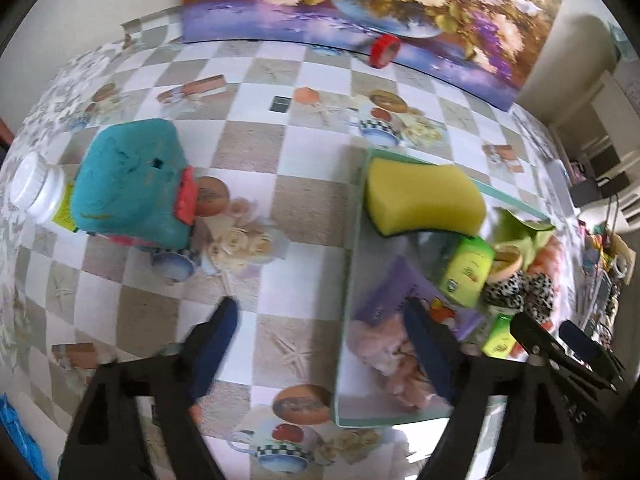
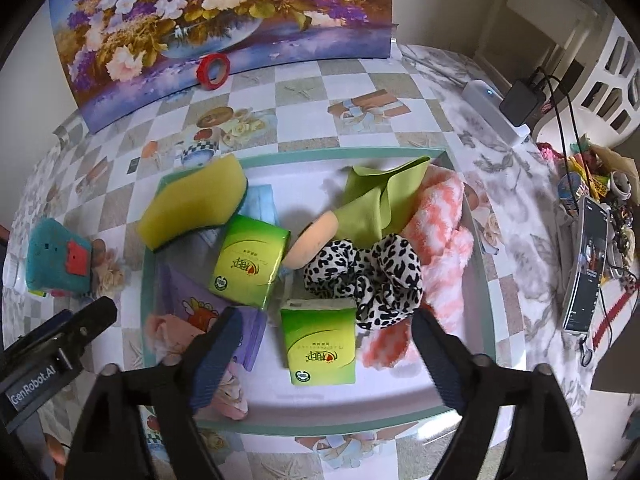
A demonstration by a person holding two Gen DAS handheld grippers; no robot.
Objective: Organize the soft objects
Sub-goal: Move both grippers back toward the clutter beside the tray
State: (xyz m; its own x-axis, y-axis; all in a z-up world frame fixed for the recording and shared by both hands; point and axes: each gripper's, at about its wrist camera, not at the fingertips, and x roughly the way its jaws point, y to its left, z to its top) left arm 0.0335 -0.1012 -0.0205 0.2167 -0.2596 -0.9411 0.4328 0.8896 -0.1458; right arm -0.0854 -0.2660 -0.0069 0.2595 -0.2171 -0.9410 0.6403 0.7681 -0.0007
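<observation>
Seeing both my tongs spread, nothing pinched: left gripper (image 1: 320, 344), right gripper (image 2: 326, 344). Tray (image 2: 320, 154) holds yellow sponge (image 2: 192, 200) (curved block, long axis slanting up-right), glossy green tissue packs (image 2: 250, 260), fuzzy leopard scrunchie (image 2: 364, 276), fluffy coral-white towel (image 2: 444, 236). Teal plush (image 1: 132, 180) outside tray.

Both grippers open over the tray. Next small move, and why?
Probably swing the left gripper toward the teal plush: it looks like the only soft item left outside the tray, and the gripper is open and empty, nearer than the right gripper.
</observation>
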